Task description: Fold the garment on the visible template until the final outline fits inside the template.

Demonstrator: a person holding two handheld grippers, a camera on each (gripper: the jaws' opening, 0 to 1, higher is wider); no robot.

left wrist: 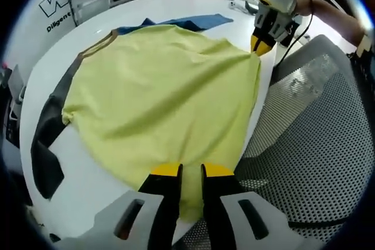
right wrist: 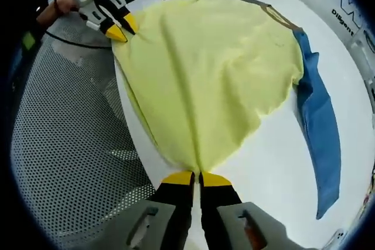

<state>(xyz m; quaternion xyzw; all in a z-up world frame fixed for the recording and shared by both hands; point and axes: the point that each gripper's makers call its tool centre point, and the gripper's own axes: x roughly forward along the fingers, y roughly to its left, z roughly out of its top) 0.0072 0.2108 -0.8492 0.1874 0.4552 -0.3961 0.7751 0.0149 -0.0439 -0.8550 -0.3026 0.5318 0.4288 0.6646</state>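
Garment (left wrist: 158, 92) hem at table (left wrist: 88, 185) edge, pinched by both claws, left claw (left wrist: 191, 174), right claw (right wrist: 196, 178).

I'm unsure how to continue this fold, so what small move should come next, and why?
Probably carry both hem corners forward over the yellow shirt body: the left gripper and right gripper each pinch its hem at the white table edge.

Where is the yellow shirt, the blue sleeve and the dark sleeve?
yellow shirt (left wrist: 164, 92), left gripper view, middle of its body.
blue sleeve (right wrist: 321, 127), right gripper view, middle of the sleeve.
dark sleeve (left wrist: 45, 139), left gripper view, lower half of the sleeve.
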